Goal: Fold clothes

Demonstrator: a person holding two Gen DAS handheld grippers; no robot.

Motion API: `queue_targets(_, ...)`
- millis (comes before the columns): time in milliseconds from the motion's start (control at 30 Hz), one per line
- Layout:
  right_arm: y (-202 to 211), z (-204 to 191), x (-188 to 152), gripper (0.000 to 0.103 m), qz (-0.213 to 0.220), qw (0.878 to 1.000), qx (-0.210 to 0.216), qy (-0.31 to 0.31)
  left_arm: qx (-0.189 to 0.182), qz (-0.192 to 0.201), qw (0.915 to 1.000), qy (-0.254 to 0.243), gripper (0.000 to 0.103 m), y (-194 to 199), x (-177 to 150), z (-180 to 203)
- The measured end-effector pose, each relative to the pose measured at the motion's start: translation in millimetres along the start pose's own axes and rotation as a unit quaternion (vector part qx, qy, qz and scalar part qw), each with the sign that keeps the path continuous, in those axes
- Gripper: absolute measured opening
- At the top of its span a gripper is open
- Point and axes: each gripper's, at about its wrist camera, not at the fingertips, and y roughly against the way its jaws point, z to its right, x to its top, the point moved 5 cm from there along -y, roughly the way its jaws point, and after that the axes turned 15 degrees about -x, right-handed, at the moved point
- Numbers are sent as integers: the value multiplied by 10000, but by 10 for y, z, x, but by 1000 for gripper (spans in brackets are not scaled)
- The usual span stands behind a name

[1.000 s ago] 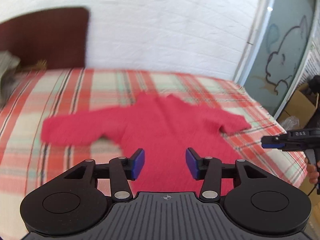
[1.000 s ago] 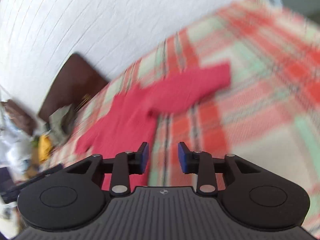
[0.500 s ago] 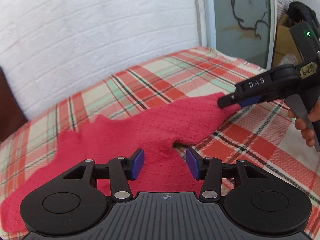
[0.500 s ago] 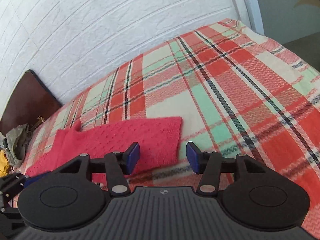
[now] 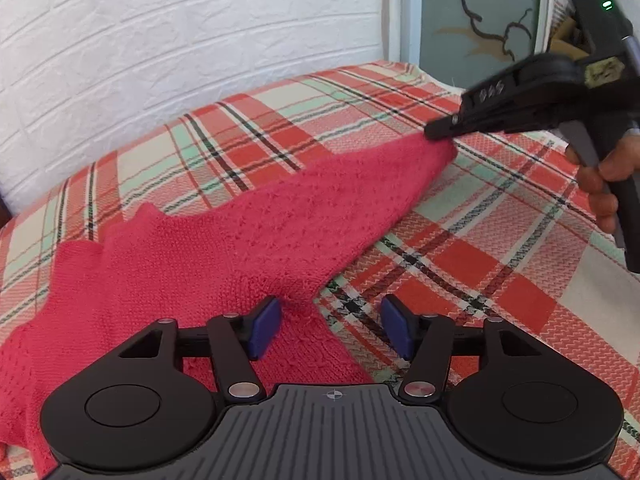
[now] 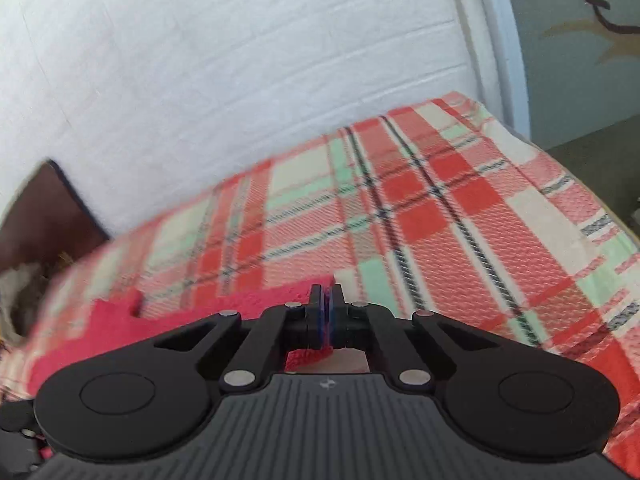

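Red sweater [image 5: 208, 256] lies spread on the plaid bed [image 5: 480, 264], which runs up to a white brick wall [image 5: 160, 60]; bare blanket lies open to the right. Right gripper [image 6: 327, 312] is clamped on the sleeve end [image 5: 436, 152], sleeve lifted off the bed. Left gripper [image 5: 330, 330] hangs over the underarm edge, jaws opening, pads [image 5: 264, 328] not pressing cloth. No containers seen.

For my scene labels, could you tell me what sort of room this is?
Most likely a bedroom: a red sweater lies on a bed under a plaid blanket, set against a white brick-pattern wall, beside a dark headboard.
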Motion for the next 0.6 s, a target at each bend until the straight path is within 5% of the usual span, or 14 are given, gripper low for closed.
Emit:
queue_targets(233,-10,50,-98,11,-222,9996,-31,-192,8,137,9999,74,74,121,27,-33)
queue_targets(300,174,-19,-62,51,45,9999,-107,-114,159,473,9986,155,76,386,57,-110)
queue_targets(400,510,-230,-30,62,414,9988,255,71,530,1004,9921,538,91,909,-8,-372)
queue_targets(500,779,-537,-72,69,575,9947,723,445,938,1361,9745,1517,96,1415,-278,-851)
queue_targets(567,863,-761,-129,69,586,9918,891,706,1093,1534,9500,2492,96,1664,-561,-1217)
queue_targets(600,883,-860,-164,71,550,9905,982,793,1065,1654,9295,3121,96,1751,-736,-1402)
